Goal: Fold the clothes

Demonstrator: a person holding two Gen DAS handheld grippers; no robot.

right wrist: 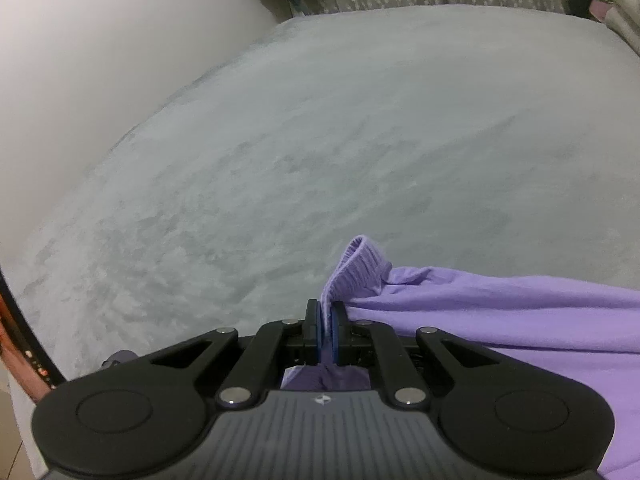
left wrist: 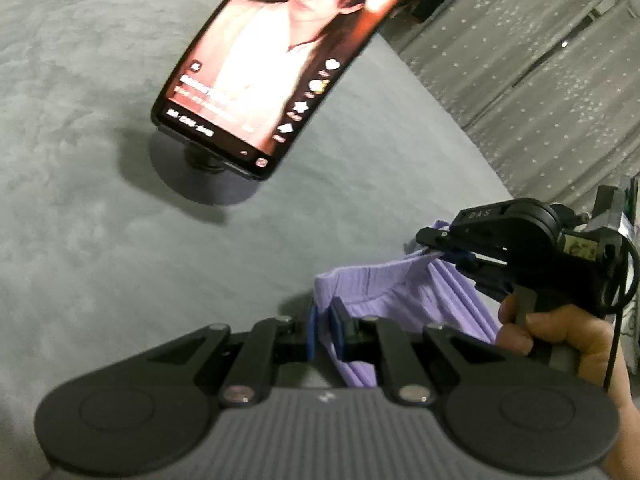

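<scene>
Grey bedspread (right wrist: 320,140) carries a phone stand (left wrist: 200,176) near its edge; left gripper (left wrist: 322,336) and right gripper (right wrist: 327,330) each pinch the purple garment (right wrist: 500,320).

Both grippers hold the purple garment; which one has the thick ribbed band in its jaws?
The right gripper: a doubled ribbed band of the purple garment sticks up from its jaws. The left gripper pinches a thinner edge.
</scene>
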